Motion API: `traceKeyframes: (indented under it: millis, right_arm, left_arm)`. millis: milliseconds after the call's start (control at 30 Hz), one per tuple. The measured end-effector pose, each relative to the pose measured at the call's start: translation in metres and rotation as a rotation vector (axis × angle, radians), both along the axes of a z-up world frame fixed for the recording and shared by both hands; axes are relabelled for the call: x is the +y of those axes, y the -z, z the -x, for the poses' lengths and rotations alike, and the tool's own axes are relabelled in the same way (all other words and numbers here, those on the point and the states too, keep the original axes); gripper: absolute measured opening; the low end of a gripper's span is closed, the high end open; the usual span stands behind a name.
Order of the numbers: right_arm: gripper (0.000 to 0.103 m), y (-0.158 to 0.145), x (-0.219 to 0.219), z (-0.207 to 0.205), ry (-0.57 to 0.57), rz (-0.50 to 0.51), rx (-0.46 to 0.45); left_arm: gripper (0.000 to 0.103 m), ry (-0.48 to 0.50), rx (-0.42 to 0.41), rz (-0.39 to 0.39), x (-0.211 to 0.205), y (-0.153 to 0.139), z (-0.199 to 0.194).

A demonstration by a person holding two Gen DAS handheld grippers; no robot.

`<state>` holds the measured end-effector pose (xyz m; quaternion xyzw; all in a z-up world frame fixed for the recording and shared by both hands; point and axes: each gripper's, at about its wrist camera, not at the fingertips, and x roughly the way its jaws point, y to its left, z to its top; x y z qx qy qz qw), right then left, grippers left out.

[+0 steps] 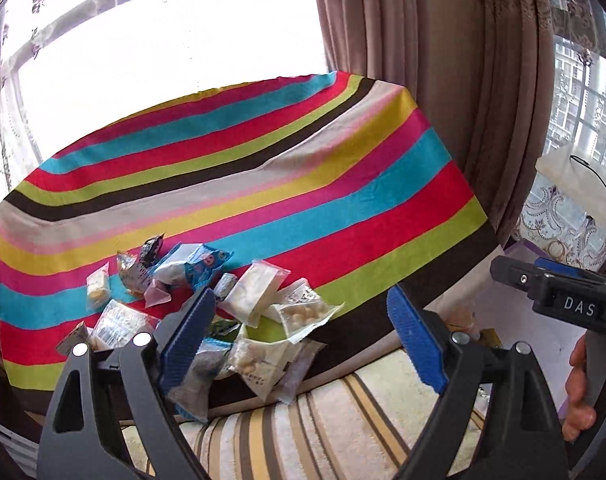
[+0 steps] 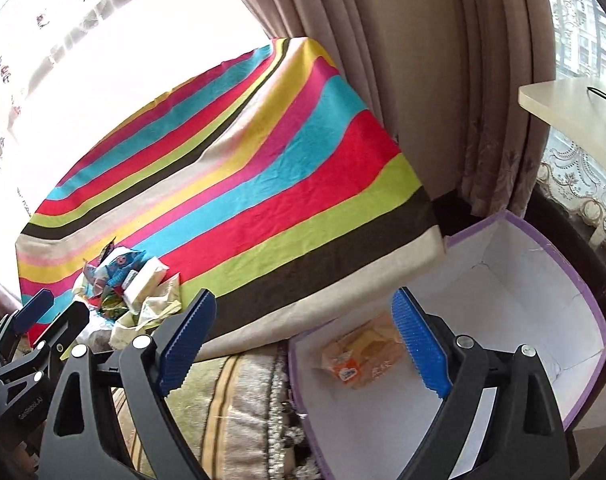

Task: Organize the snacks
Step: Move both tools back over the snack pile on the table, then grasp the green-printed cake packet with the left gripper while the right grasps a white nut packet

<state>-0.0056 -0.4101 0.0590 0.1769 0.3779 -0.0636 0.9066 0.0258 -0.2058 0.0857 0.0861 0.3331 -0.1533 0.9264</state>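
A heap of snack packets [image 1: 239, 312], mostly clear and white plus one blue printed bag [image 1: 195, 266], lies at the near edge of a striped tablecloth [image 1: 263, 184]. My left gripper [image 1: 303, 328] hangs open over the heap's right side, holding nothing. My right gripper [image 2: 303, 332] is open and empty above a purple box [image 2: 575, 312] with a white inside. One orange and yellow packet [image 2: 359, 354] lies in that box, partly behind my right blue pad [image 2: 419, 344]. The heap [image 2: 135, 284] shows to the left, and the left gripper [image 2: 55, 314] is at the lower left.
The box stands low beside the table's right corner. A striped rug [image 1: 303, 420] covers the floor below the table edge. Brown curtains [image 1: 423, 40] hang behind. A pale shelf [image 2: 567, 100] juts in at the right. A hand [image 1: 583, 392] holds the right gripper [image 1: 519, 272].
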Motion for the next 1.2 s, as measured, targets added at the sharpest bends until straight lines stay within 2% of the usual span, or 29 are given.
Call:
traceKeyframes:
  millis: [200,433,667,933,1033,1200]
  right_arm:
    - [0.087,-0.003,0.048,-0.014,-0.114,-0.011,0.028]
    - [0.087,0.008,0.097,-0.032,-0.234,0.016,0.105]
    - [0.087,0.017,0.145,-0.045,-0.392,0.146,0.149]
    - [0.084,0.026,0.21,-0.058,-0.567,0.391,0.136]
    - [0.083,0.032,0.224,-0.065,-0.612,0.428,0.142]
    - [0.076,0.04,0.234,-0.078,-0.624,0.458,0.16]
  left_arm:
    - [0.088,-0.127,0.038,0.099,0.061,-0.001,-0.004]
    - [0.088,-0.257,0.081,0.148,0.126,0.007,-0.004]
    - [0.088,-0.382,0.149,0.218,0.184,0.02,-0.009]
    - [0.088,-0.467,0.197,0.311,0.227,0.031,-0.009]
    - [0.088,-0.493,0.214,0.348,0.239,0.036,-0.011]
    - [0.088,-0.518,0.241,0.4,0.256,0.042,-0.017]
